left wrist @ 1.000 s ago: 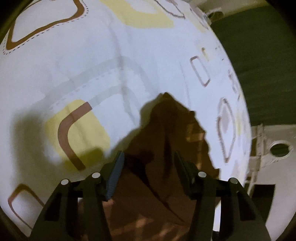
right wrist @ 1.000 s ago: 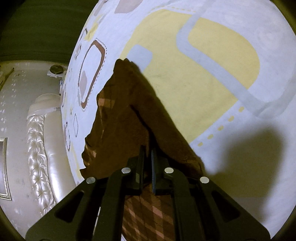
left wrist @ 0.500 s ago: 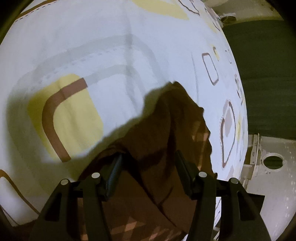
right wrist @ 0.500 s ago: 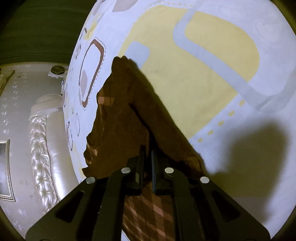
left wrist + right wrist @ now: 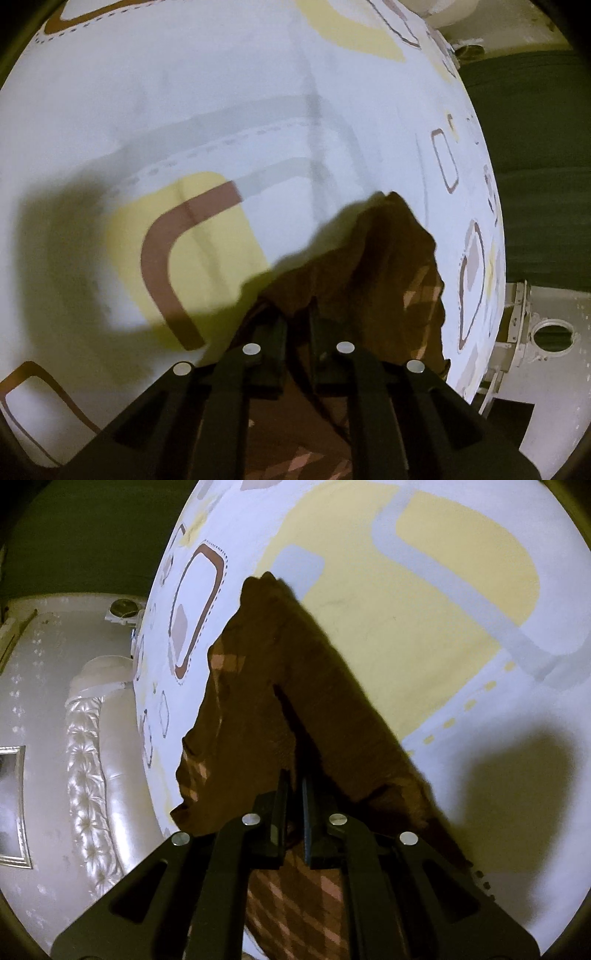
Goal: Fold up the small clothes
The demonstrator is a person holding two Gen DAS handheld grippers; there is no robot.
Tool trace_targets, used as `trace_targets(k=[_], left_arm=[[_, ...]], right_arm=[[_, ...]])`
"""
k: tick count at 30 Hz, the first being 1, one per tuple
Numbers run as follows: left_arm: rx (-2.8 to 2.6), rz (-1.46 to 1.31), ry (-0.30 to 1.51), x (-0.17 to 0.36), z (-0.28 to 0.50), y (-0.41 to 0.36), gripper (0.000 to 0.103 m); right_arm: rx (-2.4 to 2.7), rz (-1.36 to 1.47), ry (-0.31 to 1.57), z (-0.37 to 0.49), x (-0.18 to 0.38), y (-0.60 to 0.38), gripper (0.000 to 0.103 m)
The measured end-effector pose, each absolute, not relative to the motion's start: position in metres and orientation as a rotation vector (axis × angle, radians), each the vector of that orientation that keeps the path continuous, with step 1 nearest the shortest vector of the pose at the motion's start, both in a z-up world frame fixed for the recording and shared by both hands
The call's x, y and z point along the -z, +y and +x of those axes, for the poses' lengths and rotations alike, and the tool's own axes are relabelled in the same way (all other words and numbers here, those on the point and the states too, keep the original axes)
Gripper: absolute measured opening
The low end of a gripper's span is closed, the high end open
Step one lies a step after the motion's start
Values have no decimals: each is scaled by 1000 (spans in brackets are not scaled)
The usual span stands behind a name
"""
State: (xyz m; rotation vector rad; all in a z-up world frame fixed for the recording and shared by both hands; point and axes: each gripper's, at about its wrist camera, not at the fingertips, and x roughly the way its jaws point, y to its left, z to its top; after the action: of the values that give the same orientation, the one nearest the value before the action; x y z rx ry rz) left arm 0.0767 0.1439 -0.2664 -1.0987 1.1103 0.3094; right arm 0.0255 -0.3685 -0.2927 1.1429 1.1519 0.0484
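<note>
A small brown garment with a pale checked pattern hangs over the patterned bed sheet. My left gripper is shut on one edge of it, and the cloth runs forward and right from the jaws. In the right wrist view the same brown garment stretches away from my right gripper, which is shut on another edge of it. A checked part of it hangs below the right jaws. The garment's far tip points away from both grippers.
The white sheet carries yellow, grey and brown rounded shapes. The bed's edge runs near the garment, with a quilted cream headboard and a dark green curtain beyond it.
My left gripper was open around the garment and has closed on it. The right gripper has stayed shut on the cloth and barely moved.
</note>
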Motion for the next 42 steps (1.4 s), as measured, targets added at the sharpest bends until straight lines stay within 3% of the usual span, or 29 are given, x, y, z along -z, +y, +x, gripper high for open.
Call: trace_targets(k=[4, 11, 15, 16, 17, 20, 29, 42], left_arm=[[-301, -1056, 1134, 268, 83, 139, 10], [-246, -987, 1174, 270, 91, 138, 12], [-153, -908, 1181, 256, 88, 135, 28], [-128, -870, 1178, 251, 84, 135, 39], [-112, -835, 1178, 247, 80, 134, 46], [-32, -721, 1200, 237, 57, 136, 47], [103, -600, 1463, 264, -44, 150, 47], [339, -530, 1602, 272, -106, 120, 55]], right_arm=[[38, 1109, 1153, 18, 298, -380, 0], [61, 1114, 1173, 10, 309, -396, 0], [16, 1166, 1145, 0, 307, -404, 1], [5, 1158, 1143, -4, 305, -405, 3], [-28, 1136, 1145, -11, 302, -408, 12], [-89, 1074, 1191, -35, 301, -414, 34], [-242, 1057, 1372, -119, 312, -429, 45], [-530, 933, 1638, -176, 319, -405, 55]])
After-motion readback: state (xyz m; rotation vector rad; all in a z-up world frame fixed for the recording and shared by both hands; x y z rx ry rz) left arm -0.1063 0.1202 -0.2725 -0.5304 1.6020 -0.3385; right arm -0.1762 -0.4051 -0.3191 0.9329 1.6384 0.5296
